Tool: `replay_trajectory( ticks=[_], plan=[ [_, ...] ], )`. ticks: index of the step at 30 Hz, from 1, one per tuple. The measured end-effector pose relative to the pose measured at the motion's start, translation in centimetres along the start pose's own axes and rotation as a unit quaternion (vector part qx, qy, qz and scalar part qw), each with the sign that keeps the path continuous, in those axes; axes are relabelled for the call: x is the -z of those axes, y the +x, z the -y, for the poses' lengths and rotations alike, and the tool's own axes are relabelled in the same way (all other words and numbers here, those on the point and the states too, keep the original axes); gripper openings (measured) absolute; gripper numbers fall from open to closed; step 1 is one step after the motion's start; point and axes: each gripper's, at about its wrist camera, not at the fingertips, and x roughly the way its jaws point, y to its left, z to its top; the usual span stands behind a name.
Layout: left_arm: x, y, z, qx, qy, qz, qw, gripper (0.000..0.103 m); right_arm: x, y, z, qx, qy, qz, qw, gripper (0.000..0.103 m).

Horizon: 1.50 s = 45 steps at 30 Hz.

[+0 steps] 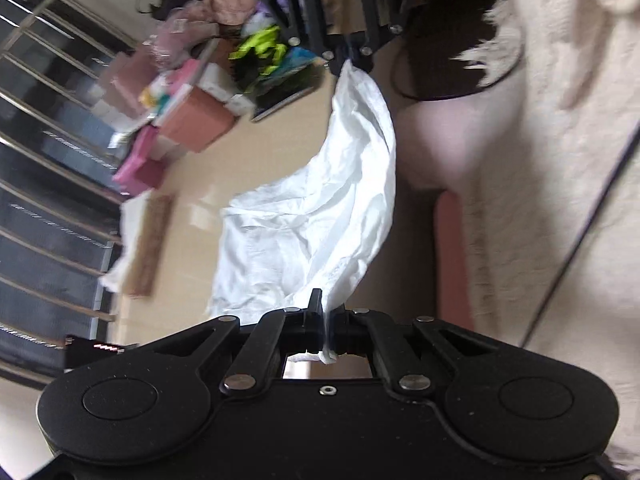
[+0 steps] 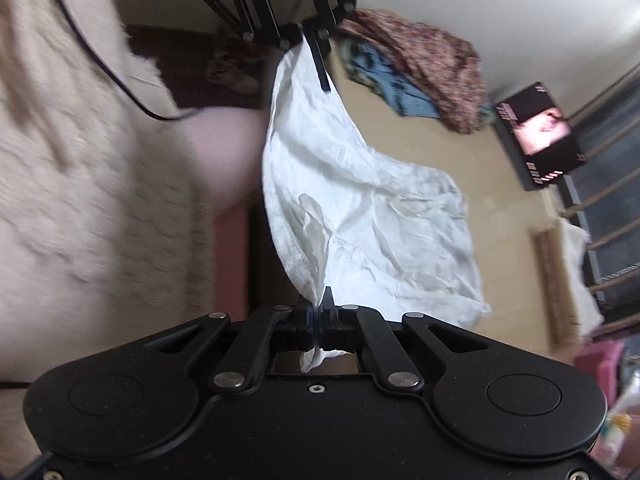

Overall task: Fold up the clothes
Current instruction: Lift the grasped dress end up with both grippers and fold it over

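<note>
Left wrist view first, sweeping from the left: dark metal railing (image 1: 48,152) down the edge; pink and orange boxes (image 1: 176,120) heaped on the beige floor (image 1: 192,184), with a neon-green item (image 1: 260,46) behind them; then centre frame, white garment (image 1: 320,200) hanging crumpled and stretched between both tools, lifted above the floor; left gripper (image 1: 324,320) at the bottom, fingers pressed together and pinching one corner of the cloth, a scrap poking out behind the jaws; right gripper (image 1: 352,60) up top, likewise clamped on the opposite corner; further right, cream fuzzy sweater (image 1: 560,200) of the person filling the side, blurred. Over to the right wrist view, again from the left: same fuzzy sweater (image 2: 80,180) crossed by a thin dark cable (image 2: 120,80); white garment (image 2: 360,208) draped in the middle; right gripper (image 2: 320,308) below, closed tight on a bunched fold; left gripper (image 2: 308,40) above, gripping the far corner; patterned brown clothing (image 2: 420,64) and blue fabric (image 2: 400,92) piled on the floor beyond; dark box (image 2: 540,136) near the railing (image 2: 608,208) at the far right.
</note>
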Motion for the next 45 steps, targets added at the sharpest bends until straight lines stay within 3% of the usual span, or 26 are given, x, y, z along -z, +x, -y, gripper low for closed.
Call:
replay_trajectory(
  ticks=[15,28,34,39,45],
  plan=[
    [1.1,1.5,-4.6,-0.003,-0.013,-0.012,0.9998,0.003,-0.1,2.0,4.5,-0.012,0.006,-0.022,1.0,0.001],
    [1.6,4.9,-9.7,-0.049,-0.012,-0.026,0.9984,0.003,-0.3,4.3,10.9,0.019,-0.013,-0.058,0.998,0.001],
    [2.6,8.3,-13.4,-0.017,-0.083,-0.042,0.9955,0.003,0.2,7.0,14.1,0.022,-0.009,-0.074,0.997,0.002],
    [3.4,12.3,-16.5,0.032,-0.149,-0.066,0.9861,0.003,1.1,10.0,16.9,-0.001,0.012,-0.091,0.996,0.002],
    [4.4,15.6,-18.9,0.054,-0.192,-0.087,0.976,0.003,2.5,12.9,20.3,-0.021,0.054,-0.1,0.993,0.002]
  ],
)
